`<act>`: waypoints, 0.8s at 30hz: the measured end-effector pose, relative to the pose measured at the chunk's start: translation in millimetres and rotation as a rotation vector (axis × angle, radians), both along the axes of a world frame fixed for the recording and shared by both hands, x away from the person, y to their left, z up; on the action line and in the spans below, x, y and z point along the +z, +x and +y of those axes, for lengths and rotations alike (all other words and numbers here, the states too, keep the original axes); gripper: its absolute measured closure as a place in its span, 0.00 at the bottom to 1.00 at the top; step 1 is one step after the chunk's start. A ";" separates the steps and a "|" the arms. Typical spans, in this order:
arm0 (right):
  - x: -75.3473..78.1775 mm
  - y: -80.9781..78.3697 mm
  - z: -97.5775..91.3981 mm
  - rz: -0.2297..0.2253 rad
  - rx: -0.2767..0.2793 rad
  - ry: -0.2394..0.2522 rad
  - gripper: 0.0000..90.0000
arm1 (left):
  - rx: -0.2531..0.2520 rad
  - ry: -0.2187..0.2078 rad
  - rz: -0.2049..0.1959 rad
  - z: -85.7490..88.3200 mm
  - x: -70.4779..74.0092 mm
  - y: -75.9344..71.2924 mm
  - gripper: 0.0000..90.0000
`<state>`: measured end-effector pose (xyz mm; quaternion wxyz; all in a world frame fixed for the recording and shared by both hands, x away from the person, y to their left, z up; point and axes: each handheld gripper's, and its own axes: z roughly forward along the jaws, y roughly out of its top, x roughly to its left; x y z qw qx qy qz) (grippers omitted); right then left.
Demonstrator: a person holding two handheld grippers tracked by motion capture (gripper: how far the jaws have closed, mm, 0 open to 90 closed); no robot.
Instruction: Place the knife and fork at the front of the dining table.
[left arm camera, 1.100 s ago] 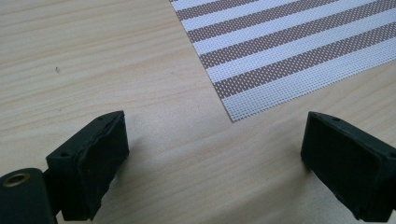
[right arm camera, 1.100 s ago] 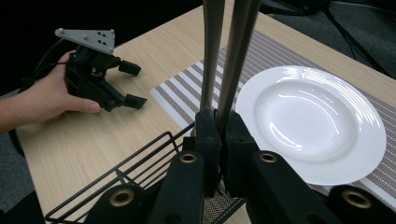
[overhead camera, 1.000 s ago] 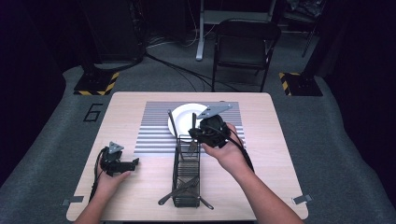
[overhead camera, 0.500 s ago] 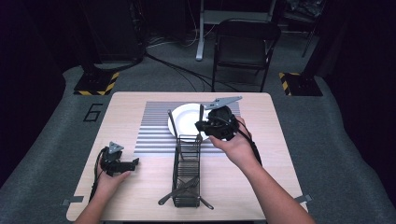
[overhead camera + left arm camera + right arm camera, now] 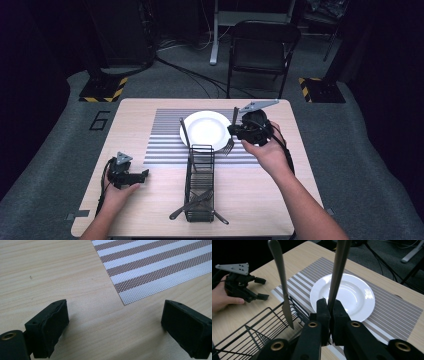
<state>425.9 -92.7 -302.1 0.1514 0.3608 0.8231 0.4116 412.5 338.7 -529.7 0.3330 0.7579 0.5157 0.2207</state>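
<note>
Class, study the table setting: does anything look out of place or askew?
Mildly. A knife leans out of the black wire caddy, its handle over the white plate. More cutlery lies flat in the caddy, ends poking through its sides. The right gripper holds a fork beside the plate. Nothing looks spilled or broken.

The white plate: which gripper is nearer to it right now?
Right. The right gripper, shut on a fork, hangs at the white plate's right edge. The left gripper rests on the table, off the striped placemat's near-left corner.
</note>
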 end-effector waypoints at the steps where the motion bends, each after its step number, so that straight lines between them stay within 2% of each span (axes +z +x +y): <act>1: 0.0 0.0 0.0 0.000 0.000 0.000 0.97 | 0.000 0.000 0.000 0.0 0.0 0.0 0.08; 7: -10.3 8.5 -10.6 0.006 -0.038 -0.011 0.97 | 0.000 0.000 0.001 0.0 0.0 -0.1 0.08; 8: -15.1 11.9 -12.9 0.018 -0.056 -0.012 0.97 | 0.000 0.001 0.000 0.0 0.0 0.0 0.08; 12: -25.3 18.6 -16.5 0.022 -0.077 -0.020 0.97 | 0.000 0.000 0.001 0.0 0.0 0.0 0.08; 21: -44.8 27.6 -17.0 0.028 -0.115 -0.053 0.97 | 0.000 0.000 0.001 0.0 0.0 -0.1 0.08; 24: -55.6 31.8 -18.0 0.020 -0.127 -0.064 0.97 | 0.000 0.000 0.001 0.0 0.0 -0.1 0.08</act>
